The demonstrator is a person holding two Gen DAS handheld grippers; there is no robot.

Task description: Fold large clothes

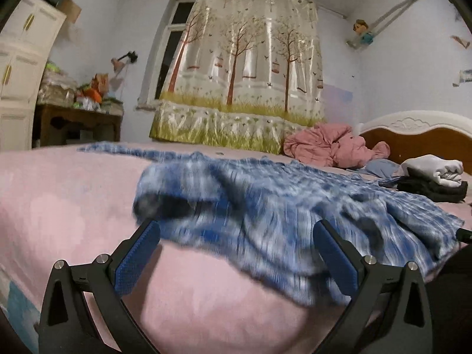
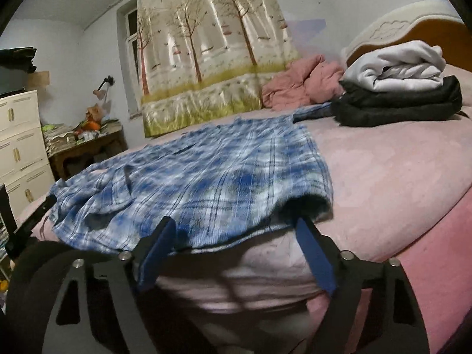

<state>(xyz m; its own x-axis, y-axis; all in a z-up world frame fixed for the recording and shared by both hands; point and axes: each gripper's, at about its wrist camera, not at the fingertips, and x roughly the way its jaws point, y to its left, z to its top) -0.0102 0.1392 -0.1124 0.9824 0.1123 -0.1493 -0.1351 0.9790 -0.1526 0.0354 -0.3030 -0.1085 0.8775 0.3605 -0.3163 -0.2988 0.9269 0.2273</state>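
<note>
Plaid shirt (image 2: 188, 177) soft, limp, light; grab at hem corners; left tongs (image 1: 236, 247) and right tongs (image 2: 236, 236) both released.

Both grippers stood open, low and pointing nearly level.

The left gripper (image 1: 236, 230) had its two black arms spread wide, the blue-padded fingers (image 1: 137, 258) angled outward in a V, with nothing pressed between the pads. The right gripper (image 2: 236, 230) was likewise parted, its blue pads (image 2: 156, 253) set somewhat closer together and not clamped on anything; its frame sat slightly rolled, the left finger lower in view than the right. A dark rounded shape at the lower left of the right wrist view could not be identified.
</note>
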